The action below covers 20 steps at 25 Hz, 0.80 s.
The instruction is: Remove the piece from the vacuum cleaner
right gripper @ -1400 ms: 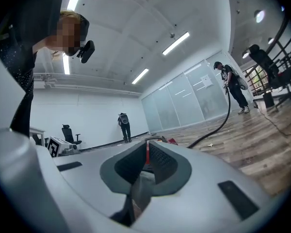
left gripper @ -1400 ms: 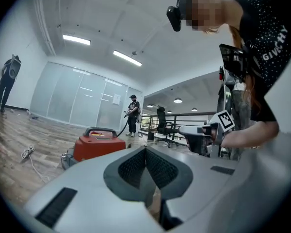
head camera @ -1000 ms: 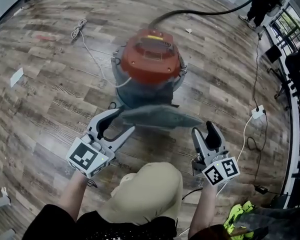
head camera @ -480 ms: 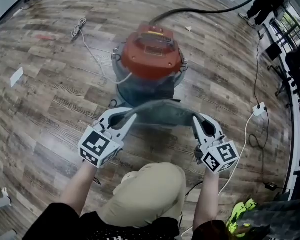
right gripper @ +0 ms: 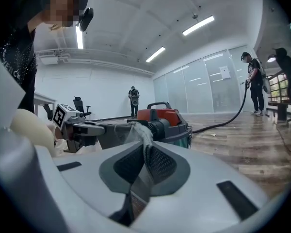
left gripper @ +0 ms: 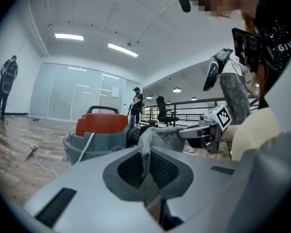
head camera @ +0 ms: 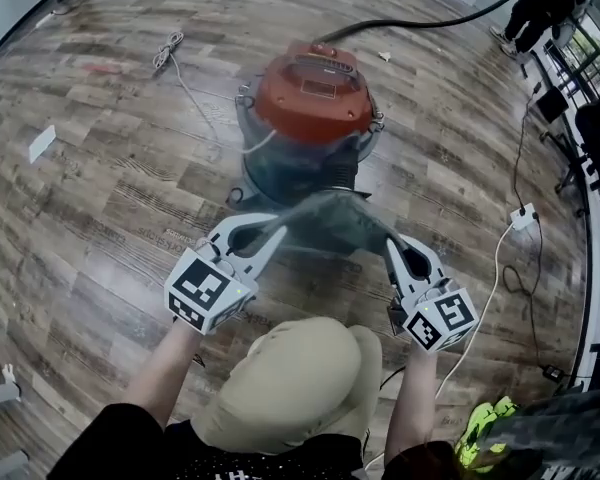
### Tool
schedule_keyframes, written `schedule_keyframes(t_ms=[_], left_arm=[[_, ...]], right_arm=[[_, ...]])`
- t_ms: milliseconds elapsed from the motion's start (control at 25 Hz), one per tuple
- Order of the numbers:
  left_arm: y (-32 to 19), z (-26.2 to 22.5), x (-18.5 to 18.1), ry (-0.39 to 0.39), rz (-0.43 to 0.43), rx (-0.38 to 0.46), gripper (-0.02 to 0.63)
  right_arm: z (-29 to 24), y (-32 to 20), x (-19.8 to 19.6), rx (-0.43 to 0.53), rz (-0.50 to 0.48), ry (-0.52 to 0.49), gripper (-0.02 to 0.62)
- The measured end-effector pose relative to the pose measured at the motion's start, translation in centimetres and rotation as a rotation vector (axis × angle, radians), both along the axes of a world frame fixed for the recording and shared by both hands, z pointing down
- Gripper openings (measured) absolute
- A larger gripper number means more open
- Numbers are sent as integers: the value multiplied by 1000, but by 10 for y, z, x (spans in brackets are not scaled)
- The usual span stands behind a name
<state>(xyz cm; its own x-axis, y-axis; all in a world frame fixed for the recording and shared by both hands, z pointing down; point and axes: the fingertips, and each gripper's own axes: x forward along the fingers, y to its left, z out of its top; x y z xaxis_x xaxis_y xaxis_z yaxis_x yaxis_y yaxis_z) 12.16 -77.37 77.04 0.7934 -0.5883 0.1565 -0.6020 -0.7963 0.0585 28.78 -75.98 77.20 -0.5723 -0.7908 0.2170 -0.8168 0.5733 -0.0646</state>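
Grey cloth piece (head camera: pixel 325 220) hangs stretched between the two grippers at the centre of the head view. It sits just below the vacuum cleaner (head camera: pixel 315 93), whose red lid and grey-blue drum stand on the wood-plank floor (head camera: pixel 100 198) in the upper middle of the frame. The cloth's far edge meets the drum's near side, though I cannot tell whether it is attached there. The left gripper (head camera: pixel 272 232) pinches the cloth's left end; its jaws have just been closing, and its own view shows the ribbed pads clamped on a fold of fabric. The right gripper (head camera: pixel 392 244) grips the right end the same way, its jaws also just closing, pads pressed on the cloth. A black hose (head camera: pixel 410 23) runs from the vacuum toward the upper right corner, where a person (head camera: pixel 540 3) holds its far end. A beige-clad knee (head camera: pixel 290 383) fills the lower middle.
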Motion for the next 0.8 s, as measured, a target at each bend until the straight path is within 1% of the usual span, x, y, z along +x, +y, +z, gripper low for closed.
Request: schedule_keyframes(t_ms=[120,240,360,400,440,480,520,560,600,640,680,720,760,800], left_arm=[[7,2,-5,9,-12,-4,21],[15,6,-12,33,-20,-16,21],[16,14,-15,39,-22,-37,23],[14,13,-15,56,-27,-47,41],[13,10,-17,87,-37,-53,81],[10,4,-19,121,-51,-54,133],[7,-1,-22,144,-67,-49,165],[4,-6,-25,146,-78,-38,167],[2,-9,-27,130,-84,-21,167],[1,-10,-27,105,-87,-2,166],[1,-11,-28,81,-91,14,158],[1,-11,-29,64,-98,24,45],[0,-11,-29,55,-103,30,8],[0,-11,-28,54,-103,30,7]], right_arm=[[1,8,-3,1,10,2,26],[-1,20,5,-4,17,-34,27],[3,18,6,-11,34,-37,32],[2,16,7,-11,52,-64,65],[-1,14,8,-9,73,-115,121],[-7,12,11,-3,93,-176,203],[-13,11,14,8,110,-227,261],[-18,9,16,22,120,-247,267],[-21,9,17,38,121,-236,267],[-23,9,16,51,118,-205,264],[-25,10,16,62,120,-176,241],[-26,9,16,70,127,-167,64],[-28,9,16,74,129,-181,9],[-30,9,15,74,123,-207,9]])
